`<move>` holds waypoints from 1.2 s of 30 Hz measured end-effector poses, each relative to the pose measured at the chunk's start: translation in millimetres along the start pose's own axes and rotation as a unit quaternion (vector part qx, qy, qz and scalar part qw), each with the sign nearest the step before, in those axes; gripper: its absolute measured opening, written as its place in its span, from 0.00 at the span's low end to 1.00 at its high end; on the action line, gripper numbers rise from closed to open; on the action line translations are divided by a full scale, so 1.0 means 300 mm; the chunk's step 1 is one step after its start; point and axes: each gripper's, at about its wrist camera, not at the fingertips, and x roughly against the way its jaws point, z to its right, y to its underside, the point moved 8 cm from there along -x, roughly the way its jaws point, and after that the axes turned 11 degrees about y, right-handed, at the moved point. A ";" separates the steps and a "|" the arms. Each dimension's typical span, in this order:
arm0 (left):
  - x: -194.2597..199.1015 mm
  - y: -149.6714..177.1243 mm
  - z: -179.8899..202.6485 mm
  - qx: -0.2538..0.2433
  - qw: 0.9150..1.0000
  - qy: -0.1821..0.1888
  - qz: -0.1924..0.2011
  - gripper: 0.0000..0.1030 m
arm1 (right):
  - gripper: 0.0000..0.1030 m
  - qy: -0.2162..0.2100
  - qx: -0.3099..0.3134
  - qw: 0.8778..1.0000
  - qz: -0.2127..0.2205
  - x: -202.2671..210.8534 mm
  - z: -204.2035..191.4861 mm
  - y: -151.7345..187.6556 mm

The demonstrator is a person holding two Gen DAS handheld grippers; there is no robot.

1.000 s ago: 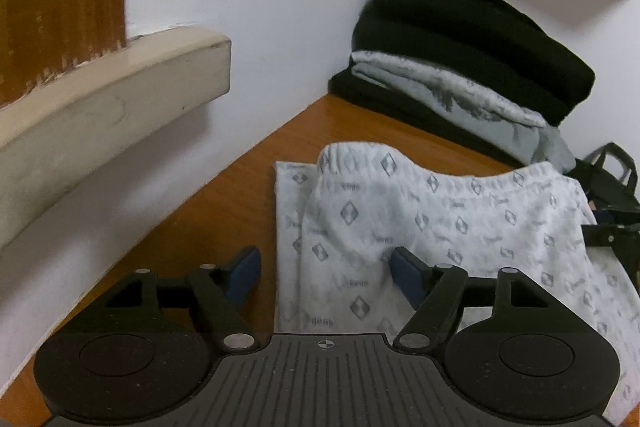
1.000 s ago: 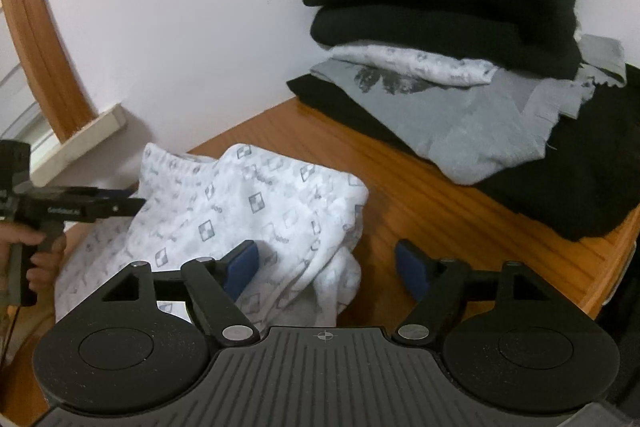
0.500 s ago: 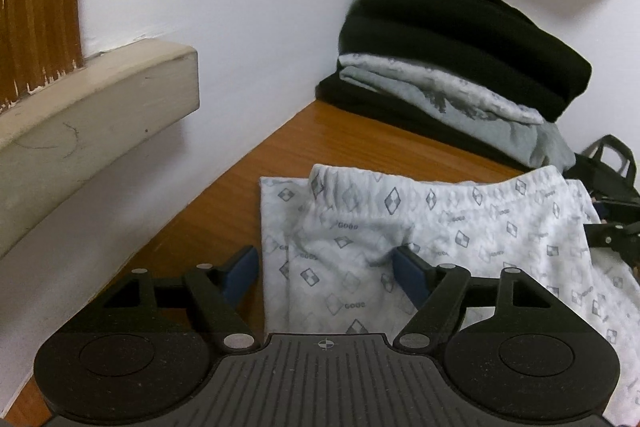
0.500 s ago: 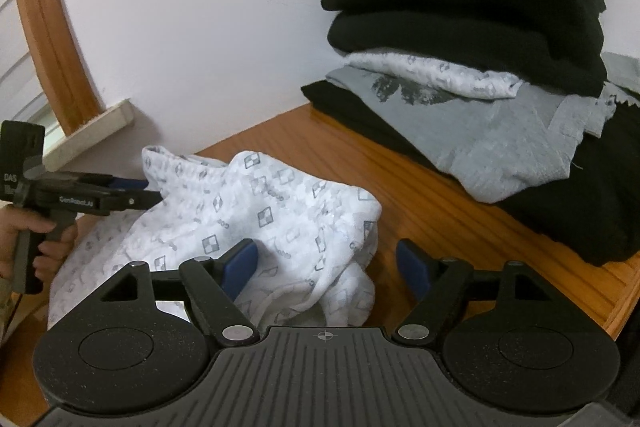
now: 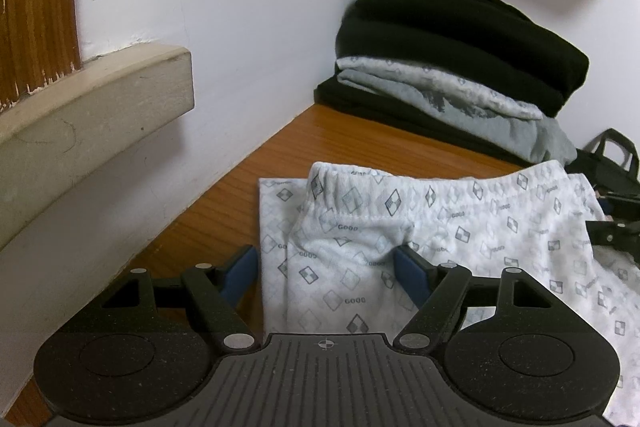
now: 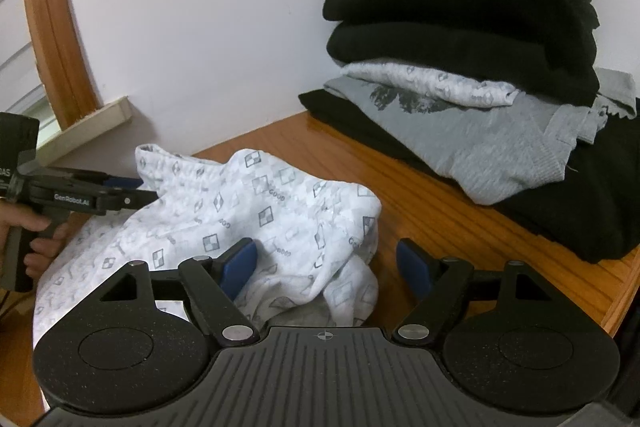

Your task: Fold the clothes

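We have the white patterned pants [image 5: 460, 239] lying partly folded on the wooden counter [image 5: 340, 143], waistband toward the wall, near the stack of folded clothes [image 5: 448, 67] in the corner but apart from it; left claw [image 5: 326, 269] is wide, blue fingertips [image 5: 408, 267] straddling the near-left fold of the fabric, nothing pinched; right claw [image 6: 326, 265] is also wide, left pad resting on or just above the bunched right end of the pants [image 6: 260, 211], right pad over bare counter [image 6: 460, 211], not gripping; in the right wrist view the left claw [image 6: 132, 189] comes in at the cloth's far left edge, a hand [image 6: 30, 239] on its handle; we judge the pants light, soft, limp knit, so they will sag and crumple when lifted and slide easily on the smooth wood; best hold looks like the thicker elastic waistband or a doubled fold edge, one claw at each end, to keep the layers together.
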 end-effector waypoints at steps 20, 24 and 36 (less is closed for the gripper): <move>-0.004 0.002 0.020 -0.005 0.999 0.043 0.002 0.52 | 0.22 -0.026 0.059 0.998 -0.005 0.025 -0.122 -0.015; -0.003 0.006 0.029 0.011 0.998 0.062 0.007 0.27 | 0.17 -0.032 0.062 0.998 0.005 0.031 -0.115 -0.014; 0.105 -0.043 0.057 -0.020 0.998 -0.037 0.037 0.49 | 0.39 -0.020 0.037 0.999 0.011 0.109 0.013 -0.073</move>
